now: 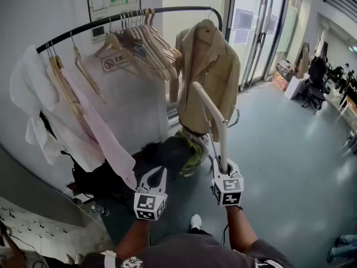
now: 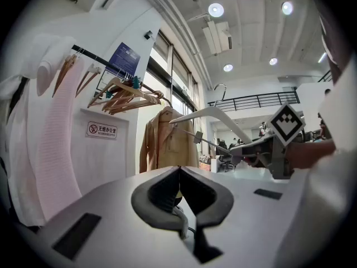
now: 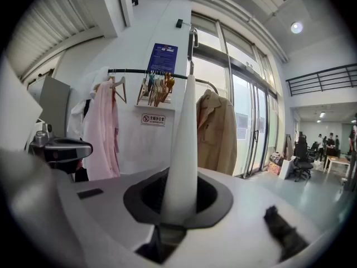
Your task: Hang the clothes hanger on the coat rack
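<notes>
My right gripper (image 1: pixel 223 163) is shut on the end of one arm of a white clothes hanger (image 1: pixel 209 108). The hanger rises up and away from the jaws toward the coat rack's black rail (image 1: pixel 139 13). In the right gripper view the white hanger (image 3: pixel 184 149) stands between the pads, its metal hook (image 3: pixel 192 38) at the top, near the height of the rail (image 3: pixel 167 74). My left gripper (image 1: pixel 158 175) is lower left of it, shut with nothing held. The left gripper view shows the hanger (image 2: pixel 215 116) in the air and the right gripper (image 2: pixel 251 147) beneath it.
A bunch of wooden hangers (image 1: pixel 142 41) crowds the middle of the rail. A beige jacket (image 1: pixel 209 77) hangs at its right end, a pink garment (image 1: pixel 100 133) and a white one (image 1: pixel 30 94) at the left. Dark bags (image 1: pixel 162 155) lie under the rack. Glass doors (image 1: pixel 262 32) stand behind.
</notes>
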Available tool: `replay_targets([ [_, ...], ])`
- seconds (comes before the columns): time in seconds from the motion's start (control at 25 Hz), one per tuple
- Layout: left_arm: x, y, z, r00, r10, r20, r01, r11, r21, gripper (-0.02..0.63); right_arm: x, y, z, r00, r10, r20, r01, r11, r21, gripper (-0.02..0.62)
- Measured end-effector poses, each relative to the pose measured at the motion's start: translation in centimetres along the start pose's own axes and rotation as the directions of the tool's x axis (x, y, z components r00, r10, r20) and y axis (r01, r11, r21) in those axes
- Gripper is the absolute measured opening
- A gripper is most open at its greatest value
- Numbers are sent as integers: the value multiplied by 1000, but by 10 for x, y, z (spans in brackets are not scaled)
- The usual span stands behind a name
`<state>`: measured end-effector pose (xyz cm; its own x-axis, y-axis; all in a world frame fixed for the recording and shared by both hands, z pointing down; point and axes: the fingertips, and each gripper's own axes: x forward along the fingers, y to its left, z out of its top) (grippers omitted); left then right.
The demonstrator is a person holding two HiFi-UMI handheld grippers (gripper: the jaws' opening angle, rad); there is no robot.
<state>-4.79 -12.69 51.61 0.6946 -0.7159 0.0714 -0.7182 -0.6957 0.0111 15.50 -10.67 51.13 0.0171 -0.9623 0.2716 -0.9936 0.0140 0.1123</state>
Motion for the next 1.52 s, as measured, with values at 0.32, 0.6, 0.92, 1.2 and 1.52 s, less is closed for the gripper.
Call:
replay_targets([
  [0.32,64,9,7,997,72,-4,-72,997,2,11,68,-43,23,997,78,7,-77,997,-17,57],
  [0.6,94,12,6,988,150,-28,-149,989,22,11,128,-71,50,986,166,11,-165,986,-30,57],
  [0.92,99,28,3,970,235,-60,-233,972,41,11,177,-72,90,969,242,44,-239,969,-60,57],
  [1.2,95,63,0,958,280,-68,-279,960,24,9,214,-50,115,960,276,47,-273,960,-59,57],
  [1.52,110,110,6,954,298,-22,-298,955,8,11,261,-35,169,944,325,54,-321,945,-65,57],
])
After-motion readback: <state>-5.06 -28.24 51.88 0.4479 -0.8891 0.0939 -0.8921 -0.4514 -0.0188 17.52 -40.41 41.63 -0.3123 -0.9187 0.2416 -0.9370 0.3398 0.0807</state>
